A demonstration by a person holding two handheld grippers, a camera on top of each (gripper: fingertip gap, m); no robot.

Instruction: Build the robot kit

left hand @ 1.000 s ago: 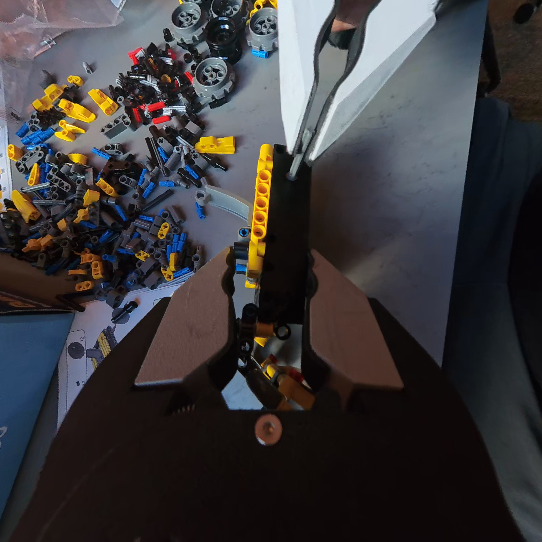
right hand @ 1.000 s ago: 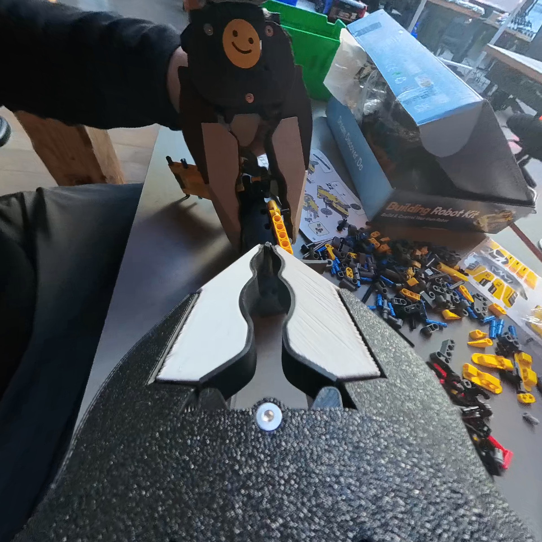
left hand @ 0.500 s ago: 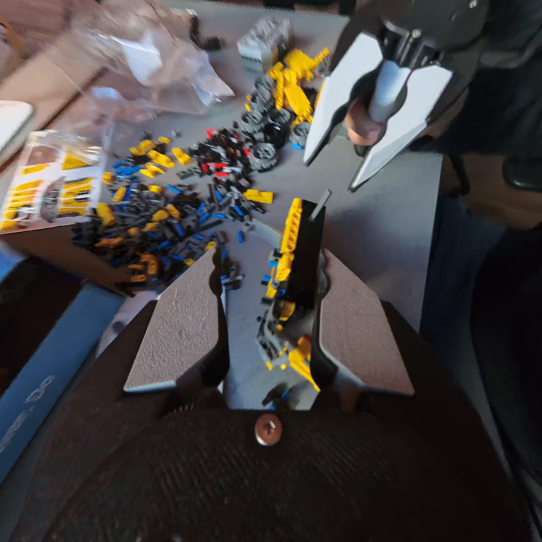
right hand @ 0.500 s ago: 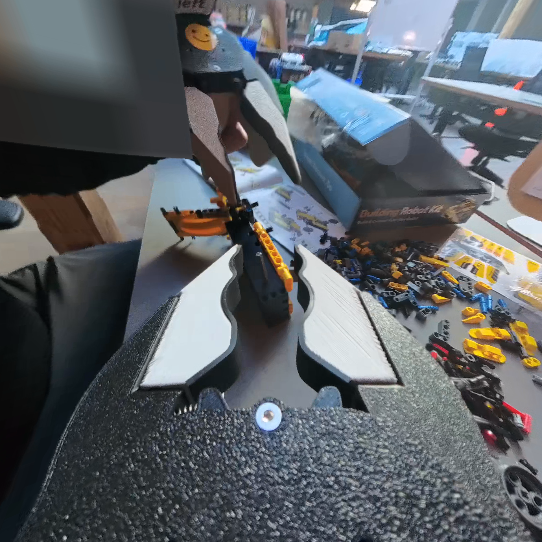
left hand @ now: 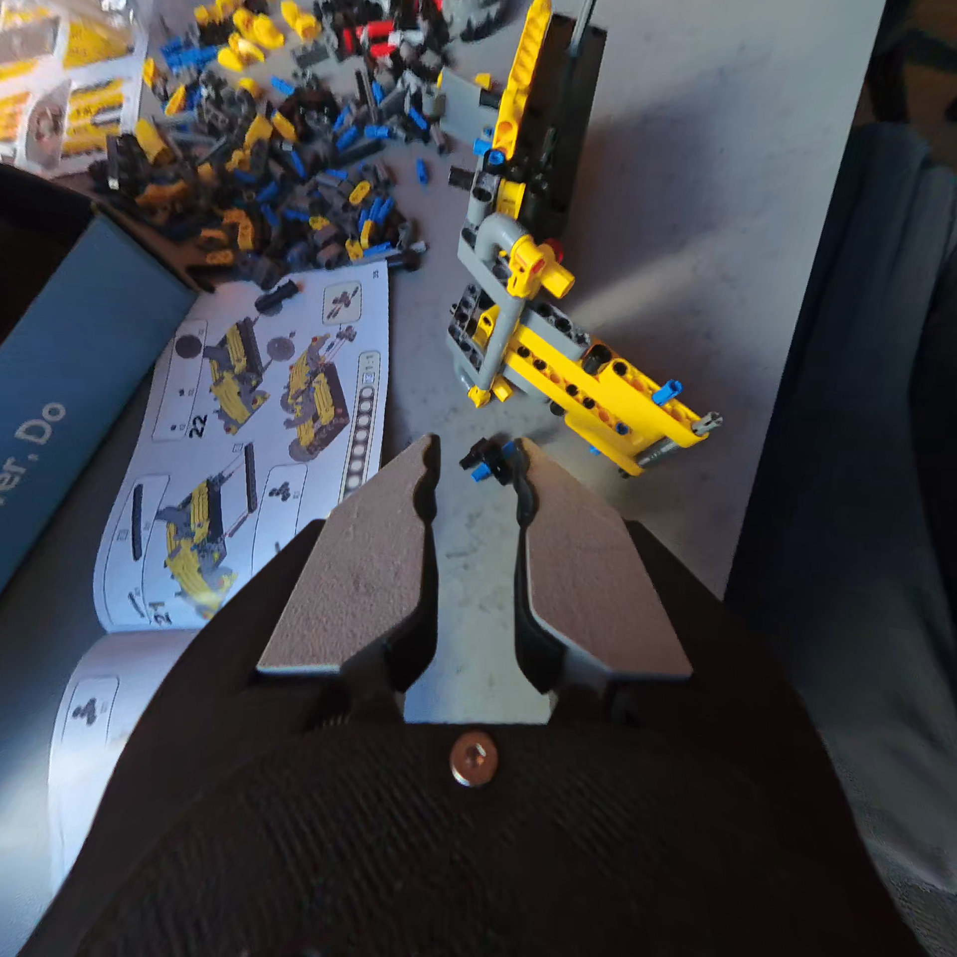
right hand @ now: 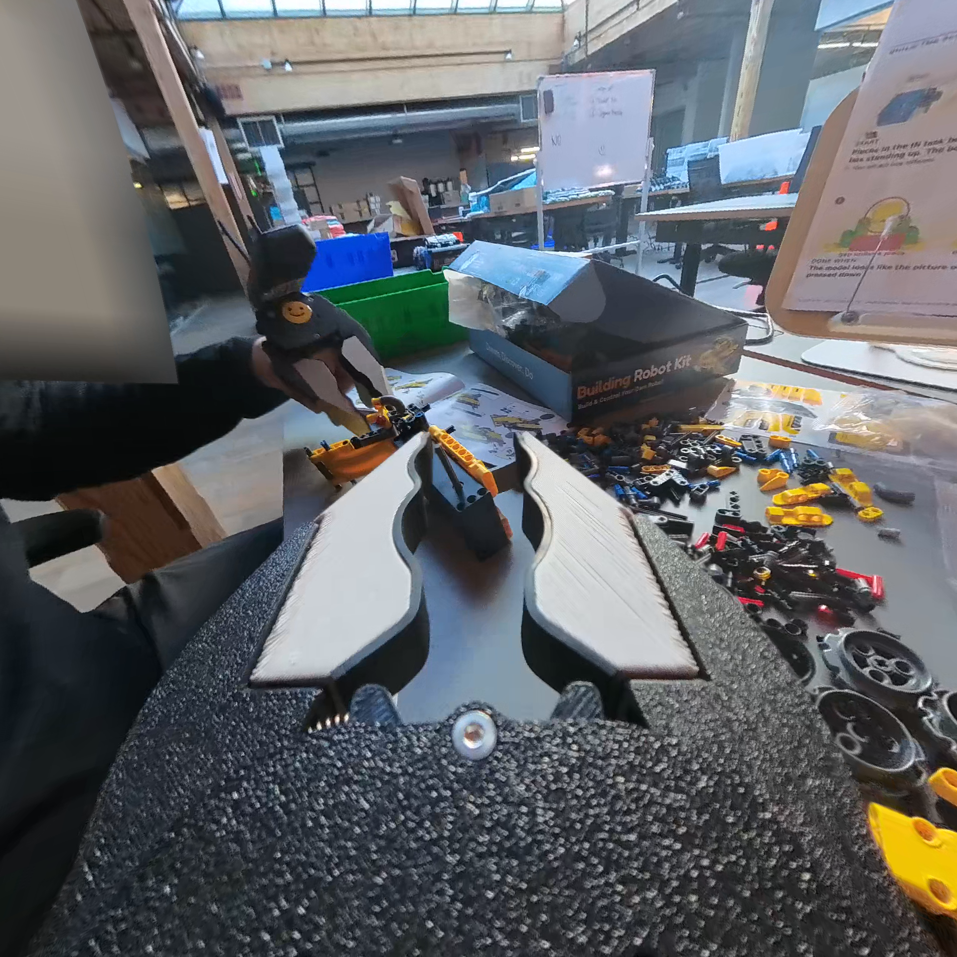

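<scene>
- The model [left hand: 538,310] lies on the table [left hand: 699,217], before the left gripper [left hand: 475,455], near the table's right edge.
- A small piece [left hand: 484,455] lies between that gripper's fingertips.
- The booklet [left hand: 269,440] lies left of the model, the box [left hand: 67,362] farther left.
- The loose parts [left hand: 290,155] lie behind the booklet.
- In the right wrist view, the right gripper [right hand: 472,440] hangs above the model's near end; wheels [right hand: 875,668] lie to its right.
</scene>
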